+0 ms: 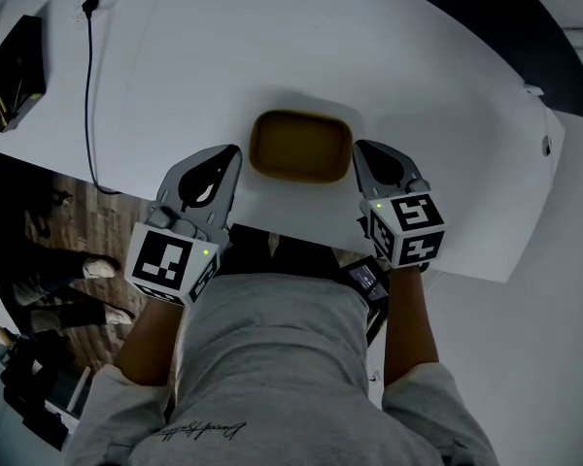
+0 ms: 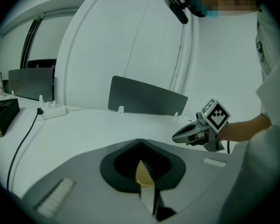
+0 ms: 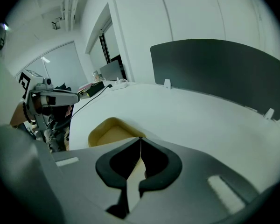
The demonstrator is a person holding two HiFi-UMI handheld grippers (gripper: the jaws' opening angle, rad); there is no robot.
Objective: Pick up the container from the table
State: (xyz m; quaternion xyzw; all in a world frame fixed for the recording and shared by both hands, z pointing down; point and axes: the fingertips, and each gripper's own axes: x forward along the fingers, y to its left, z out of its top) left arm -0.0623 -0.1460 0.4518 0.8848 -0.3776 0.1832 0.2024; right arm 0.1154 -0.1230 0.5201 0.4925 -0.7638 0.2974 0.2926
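The container [image 1: 300, 146] looks smooth matt plastic, on a smooth matt table [image 1: 272, 47] beside wood-grain floor [image 1: 68, 223].

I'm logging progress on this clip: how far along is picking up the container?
Done: both grippers are in place, the left gripper at the left end of the container, the right gripper at its right end. In hand: nothing; both pairs of jaws are shut and empty, and whether the tips touch the container is unclear. Left: grip and lift it; it sits on the table.
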